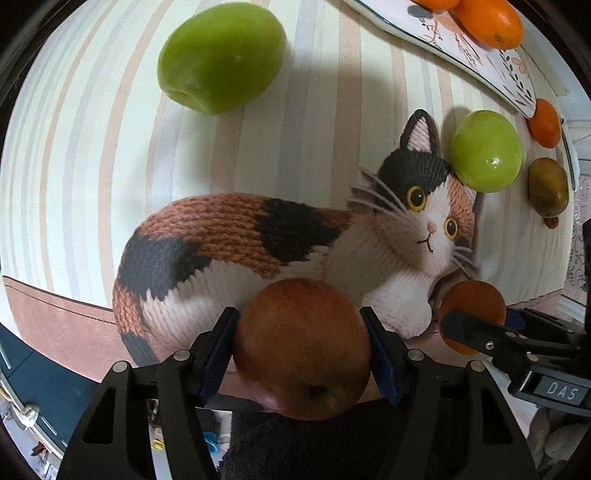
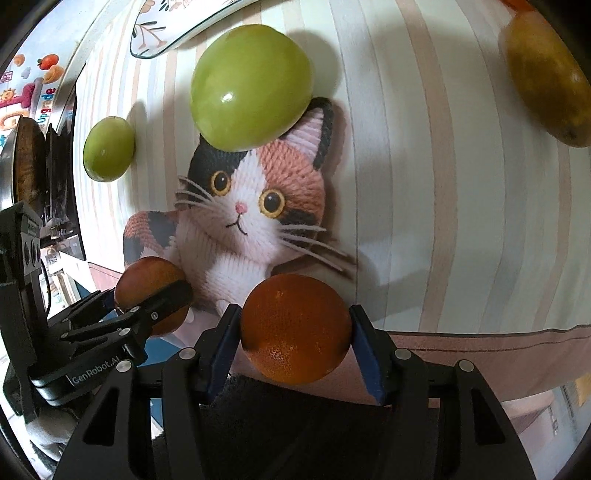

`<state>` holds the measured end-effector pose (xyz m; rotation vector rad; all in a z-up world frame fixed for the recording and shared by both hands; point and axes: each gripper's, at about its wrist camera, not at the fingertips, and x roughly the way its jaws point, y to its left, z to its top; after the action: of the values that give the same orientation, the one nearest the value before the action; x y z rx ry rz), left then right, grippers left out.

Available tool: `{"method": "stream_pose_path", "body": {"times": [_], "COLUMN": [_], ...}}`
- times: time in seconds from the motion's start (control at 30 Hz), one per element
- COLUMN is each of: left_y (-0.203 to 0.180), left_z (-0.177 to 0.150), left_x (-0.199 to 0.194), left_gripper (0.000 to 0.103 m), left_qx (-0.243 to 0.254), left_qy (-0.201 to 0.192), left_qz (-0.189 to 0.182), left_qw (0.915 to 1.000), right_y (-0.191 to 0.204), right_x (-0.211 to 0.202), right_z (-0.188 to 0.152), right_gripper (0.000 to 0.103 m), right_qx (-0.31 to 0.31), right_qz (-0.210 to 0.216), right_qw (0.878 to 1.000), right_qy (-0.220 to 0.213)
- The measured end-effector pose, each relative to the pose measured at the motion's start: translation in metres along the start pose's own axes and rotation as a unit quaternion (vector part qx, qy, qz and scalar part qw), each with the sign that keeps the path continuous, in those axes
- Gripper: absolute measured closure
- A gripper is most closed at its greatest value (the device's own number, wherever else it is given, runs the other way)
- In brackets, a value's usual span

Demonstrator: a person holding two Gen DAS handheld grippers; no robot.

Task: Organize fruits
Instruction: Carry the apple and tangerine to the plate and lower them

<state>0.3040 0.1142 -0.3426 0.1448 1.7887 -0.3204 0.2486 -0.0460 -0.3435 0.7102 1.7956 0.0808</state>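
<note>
My left gripper (image 1: 298, 314) is shut on a red-brown apple (image 1: 301, 350), pads pressing its two sides, above the near edge of the table. To its right, my right gripper (image 2: 293, 310) is shut on an orange (image 2: 295, 328). Each gripper shows in the other view: the right gripper (image 1: 472, 321) with the orange (image 1: 474, 299), and the left gripper (image 2: 159, 306) with the apple (image 2: 147, 280). Two green fruits (image 1: 221, 55) (image 1: 485, 151) lie on the striped cloth, and a yellow-brown mango (image 1: 548, 186) lies further right.
A floral plate (image 1: 461, 48) at the far right holds an orange (image 1: 489, 22); another orange (image 1: 545, 123) lies beside it. The tablecloth has a printed knitted cat (image 1: 295, 236) in the middle. The table's pink-hemmed edge (image 1: 55, 314) runs just under the grippers.
</note>
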Motion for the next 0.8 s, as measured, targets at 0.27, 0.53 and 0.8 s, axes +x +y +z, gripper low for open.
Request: {"method": "stream_pose_path", "body": {"times": [0.27, 0.53, 0.8], "left_y": [-0.013, -0.041, -0.067], "left_z": [-0.004, 0.020, 0.097], "left_x": [-0.014, -0.070, -0.118], "left_gripper": [0.040, 0.040, 0.040], "left_qx": [0.002, 0.020, 0.018], "left_qy": [-0.035, -0.084, -0.129], "left_qz": [0.001, -0.024, -0.032], "left_qw": [0.9994, 0.9960, 0.9909], "right_y": [0.009, 0.008, 0.010], "right_x": [-0.011, -0.071, -0.138], "right_z": [0.001, 0.024, 0.086], "right_gripper": [0.045, 0.045, 0.045], "right_qx": [-0.021, -0.025, -0.031], "right_qz": [-0.003, 0.018, -0.010], "right_qw": [0.999, 0.995, 0.986], "right_qy": [-0.033, -0.092, -0.166]}}
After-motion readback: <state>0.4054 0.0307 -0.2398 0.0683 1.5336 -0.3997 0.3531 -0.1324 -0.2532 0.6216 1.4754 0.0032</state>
